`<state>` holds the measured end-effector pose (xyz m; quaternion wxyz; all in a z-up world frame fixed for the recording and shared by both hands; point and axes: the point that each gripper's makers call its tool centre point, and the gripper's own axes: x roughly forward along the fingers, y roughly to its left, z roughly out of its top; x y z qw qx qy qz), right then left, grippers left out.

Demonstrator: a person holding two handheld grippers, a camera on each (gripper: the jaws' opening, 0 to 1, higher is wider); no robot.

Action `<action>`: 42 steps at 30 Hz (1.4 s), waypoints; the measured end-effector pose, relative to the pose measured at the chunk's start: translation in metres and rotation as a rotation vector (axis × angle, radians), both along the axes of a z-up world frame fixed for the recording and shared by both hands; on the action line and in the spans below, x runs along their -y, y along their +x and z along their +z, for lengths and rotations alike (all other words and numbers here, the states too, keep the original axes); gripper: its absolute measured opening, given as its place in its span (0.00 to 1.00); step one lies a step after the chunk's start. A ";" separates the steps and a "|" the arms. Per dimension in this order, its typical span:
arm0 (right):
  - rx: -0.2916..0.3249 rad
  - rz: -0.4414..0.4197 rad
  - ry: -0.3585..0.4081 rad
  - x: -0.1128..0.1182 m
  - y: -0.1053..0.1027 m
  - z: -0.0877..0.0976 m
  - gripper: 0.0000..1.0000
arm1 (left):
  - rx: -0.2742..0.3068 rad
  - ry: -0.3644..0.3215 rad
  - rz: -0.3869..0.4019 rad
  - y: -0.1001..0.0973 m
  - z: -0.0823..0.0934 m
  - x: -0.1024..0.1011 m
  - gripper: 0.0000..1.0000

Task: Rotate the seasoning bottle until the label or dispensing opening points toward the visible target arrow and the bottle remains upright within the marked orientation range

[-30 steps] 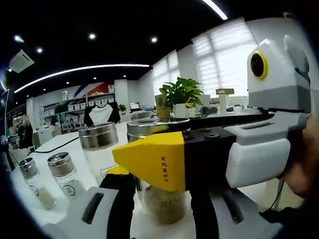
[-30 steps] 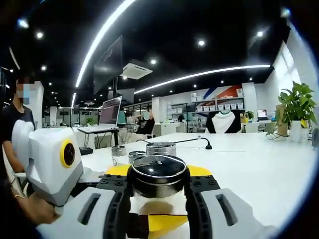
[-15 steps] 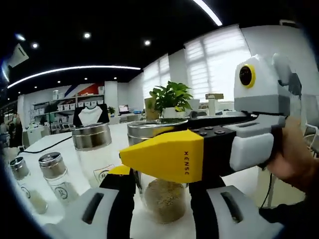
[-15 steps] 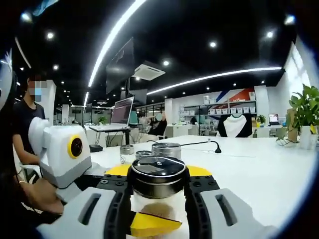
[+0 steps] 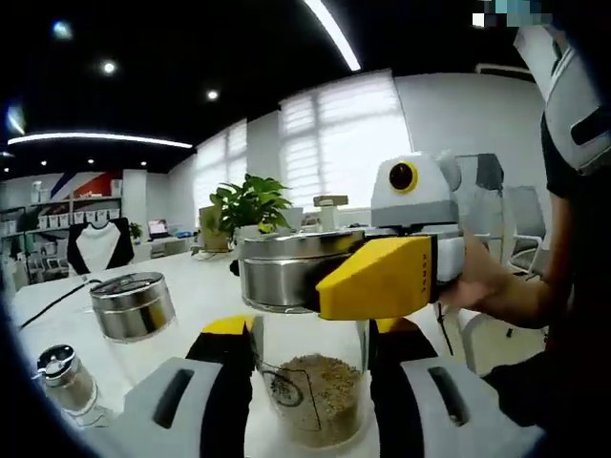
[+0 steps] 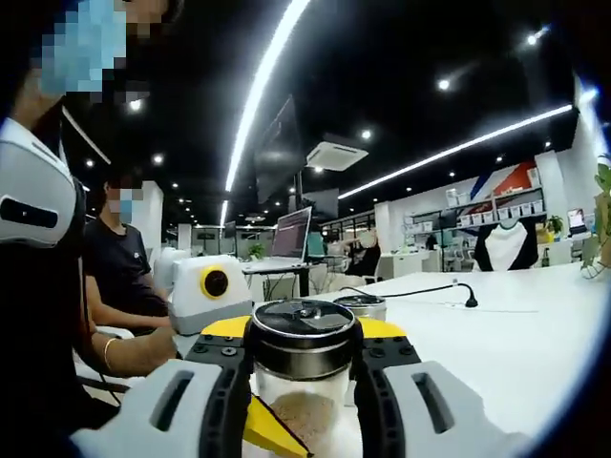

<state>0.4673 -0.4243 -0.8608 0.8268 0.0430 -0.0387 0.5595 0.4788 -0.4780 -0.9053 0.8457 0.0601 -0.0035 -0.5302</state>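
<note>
Seasoning bottle (image 5: 310, 382), clear glass w/ round metal lid, gripped by left hand-held gripper (image 5: 307, 382) & right hand-held gripper (image 6: 302, 386); 2 more jars on white tabletop (image 5: 205, 286).

clear glass seasoning bottle (image 5: 310, 386), brushed metal lid (image 5: 286, 270), glossy white table (image 6: 496, 329)

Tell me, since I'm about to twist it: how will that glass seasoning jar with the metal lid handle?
The seasoning jar is clear and smooth-walled, so probably slippery under a light grip and likely breakable. Its wide metal lid sits above a low fill of granules, so it may feel top-heavy. Both the left gripper and right gripper bracket it, which should limit tipping.
</note>
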 end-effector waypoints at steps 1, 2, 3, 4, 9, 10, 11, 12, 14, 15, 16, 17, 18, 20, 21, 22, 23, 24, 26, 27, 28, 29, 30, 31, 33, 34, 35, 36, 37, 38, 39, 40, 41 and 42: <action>0.002 0.003 -0.004 0.000 0.000 0.000 0.38 | -0.017 0.019 -0.018 -0.001 -0.003 0.001 0.50; 0.001 0.006 -0.008 -0.001 0.000 -0.001 0.38 | -0.010 0.049 -0.036 -0.001 -0.005 0.003 0.50; 0.000 0.005 -0.007 0.000 0.000 -0.001 0.38 | -0.002 0.061 -0.047 -0.001 -0.005 0.003 0.51; -0.003 0.007 -0.004 0.000 0.000 -0.001 0.38 | 0.001 0.062 -0.052 -0.001 -0.005 0.005 0.51; -0.020 0.008 0.030 0.004 0.003 0.001 0.38 | -0.017 0.017 -0.053 0.001 -0.002 0.007 0.50; -0.015 0.006 0.026 0.004 0.003 0.001 0.38 | -0.019 0.014 -0.042 0.001 -0.002 0.007 0.49; -0.002 0.002 0.009 0.004 0.004 0.000 0.38 | -0.020 0.015 -0.020 0.003 -0.003 0.008 0.49; 0.004 -0.003 -0.007 0.003 0.004 -0.001 0.38 | -0.022 0.017 -0.013 0.004 -0.003 0.008 0.49; 0.029 -0.026 -0.058 0.003 0.005 -0.005 0.38 | -0.024 0.025 0.019 0.006 -0.006 0.008 0.49; 0.026 -0.033 -0.066 0.003 0.005 -0.006 0.38 | -0.029 0.029 0.055 0.009 -0.008 0.008 0.49; 0.022 -0.046 -0.079 0.003 0.005 -0.007 0.38 | -0.031 0.032 0.077 0.010 -0.009 0.007 0.49; 0.027 -0.061 -0.089 0.003 0.005 -0.008 0.38 | -0.033 0.031 0.100 0.011 -0.010 0.007 0.48; 0.017 -0.073 -0.090 0.004 0.007 -0.009 0.38 | -0.038 0.029 0.119 0.012 -0.011 0.006 0.48; 0.007 -0.104 -0.092 0.006 0.008 -0.010 0.37 | -0.041 0.028 0.181 0.016 -0.011 0.003 0.48; 0.004 -0.116 -0.095 0.007 0.009 -0.011 0.37 | -0.042 0.030 0.201 0.018 -0.012 0.003 0.48; -0.006 -0.141 -0.099 0.008 0.010 -0.011 0.37 | -0.042 0.033 0.237 0.019 -0.012 0.001 0.48; -0.005 -0.154 -0.102 0.009 0.010 -0.011 0.37 | -0.043 0.030 0.258 0.020 -0.012 0.000 0.48; -0.007 -0.169 -0.105 0.009 0.010 -0.011 0.37 | -0.042 0.033 0.281 0.021 -0.012 -0.002 0.48; -0.014 -0.202 -0.118 0.009 0.010 -0.013 0.36 | -0.028 0.059 0.339 0.023 -0.014 -0.006 0.48; -0.018 -0.215 -0.123 0.010 0.010 -0.013 0.36 | -0.006 0.070 0.363 0.024 -0.013 -0.007 0.48; -0.023 -0.246 -0.129 0.012 0.010 -0.014 0.36 | 0.011 0.082 0.402 0.026 -0.013 -0.010 0.48; -0.030 -0.270 -0.124 0.013 0.011 -0.014 0.36 | 0.006 0.081 0.417 0.026 -0.013 -0.011 0.48; -0.028 -0.295 -0.116 0.014 0.011 -0.013 0.36 | -0.001 0.068 0.433 0.026 -0.013 -0.011 0.48; -0.027 -0.311 -0.112 0.014 0.011 -0.013 0.35 | -0.004 0.059 0.444 0.026 -0.012 -0.011 0.48; -0.024 -0.329 -0.118 0.014 0.010 -0.013 0.35 | -0.013 0.052 0.462 0.026 -0.012 -0.012 0.48; -0.024 -0.336 -0.129 0.013 0.011 -0.014 0.35 | -0.014 0.056 0.469 0.026 -0.013 -0.012 0.48; -0.026 -0.346 -0.146 0.013 0.011 -0.016 0.35 | -0.016 0.071 0.478 0.027 -0.016 -0.012 0.48; -0.028 -0.349 -0.154 0.013 0.011 -0.017 0.35 | -0.009 0.077 0.488 0.027 -0.016 -0.013 0.48; -0.027 -0.352 -0.158 0.012 0.012 -0.017 0.36 | -0.003 0.082 0.497 0.028 -0.017 -0.014 0.48; -0.026 -0.356 -0.160 0.012 0.012 -0.018 0.36 | -0.005 0.083 0.501 0.028 -0.017 -0.014 0.48; -0.027 -0.364 -0.154 0.012 0.012 -0.018 0.36 | -0.010 0.071 0.509 0.028 -0.017 -0.015 0.47; -0.027 -0.376 -0.145 0.011 0.013 -0.017 0.36 | -0.014 0.061 0.516 0.028 -0.016 -0.016 0.47; -0.029 -0.386 -0.141 0.011 0.014 -0.017 0.36 | -0.019 0.055 0.521 0.028 -0.016 -0.016 0.48; -0.025 -0.398 -0.148 0.010 0.015 -0.019 0.36 | -0.030 0.057 0.530 0.028 -0.018 -0.017 0.48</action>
